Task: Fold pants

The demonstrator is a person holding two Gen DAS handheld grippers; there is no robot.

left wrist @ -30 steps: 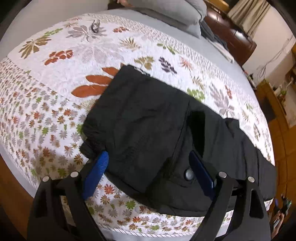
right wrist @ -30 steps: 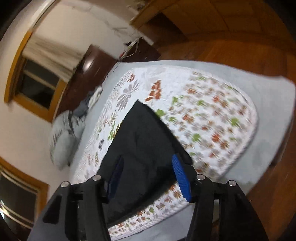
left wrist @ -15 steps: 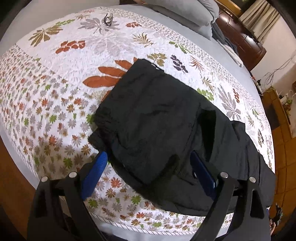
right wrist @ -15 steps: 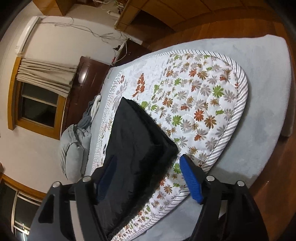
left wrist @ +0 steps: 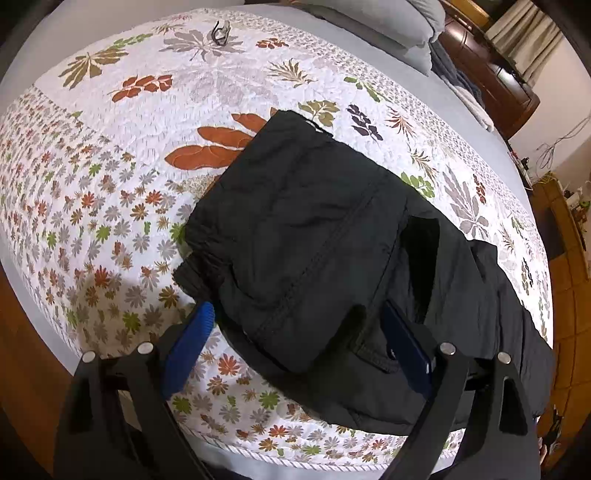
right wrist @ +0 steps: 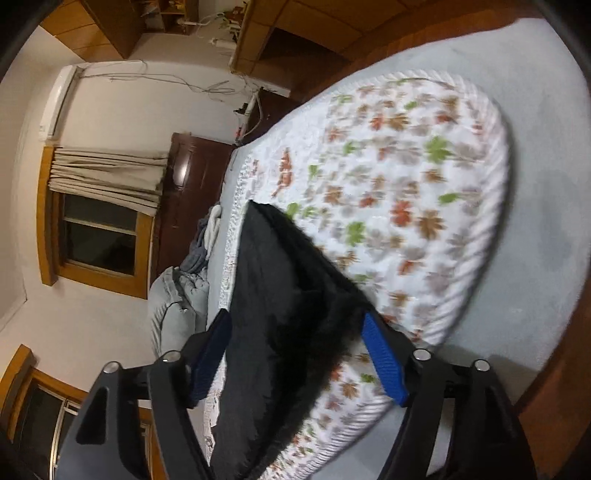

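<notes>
Bed with a quilted leaf-print coverlet (left wrist: 110, 206) fills both views; grey pillows (left wrist: 399, 26) at the head, dark wooden furniture and a curtained window (right wrist: 99, 206) beyond.

Black pants (left wrist: 314, 251) lie on the coverlet near its front edge. One part is already doubled over into a thick block, with a seam running down its top layer; the rest trails off toward the bed's right side, single-layered and a little rumpled. In the right wrist view the same cloth (right wrist: 280, 317) shows a fuzzy dark edge reaching out toward the coverlet's corded border.

Left gripper (left wrist: 295, 343): jaws spread wide, hanging over the near edge of the folded block. Cloth lies between the blue pads (left wrist: 188, 343) but they do not press it. Nothing gripped.

Right gripper (right wrist: 295, 358): jaws also spread, straddling the fuzzy end of the pants. The pads (right wrist: 384, 362) stand clear on either side. View slightly blurred.

Judgement: mid-task, between folds. One fold looks set and both tools are free of the cloth.

Next move likely calls for a fresh grip on the trailing end, both layers caught, then carrying it over onto the block squarely. Thick cloth may slip or bunch.
</notes>
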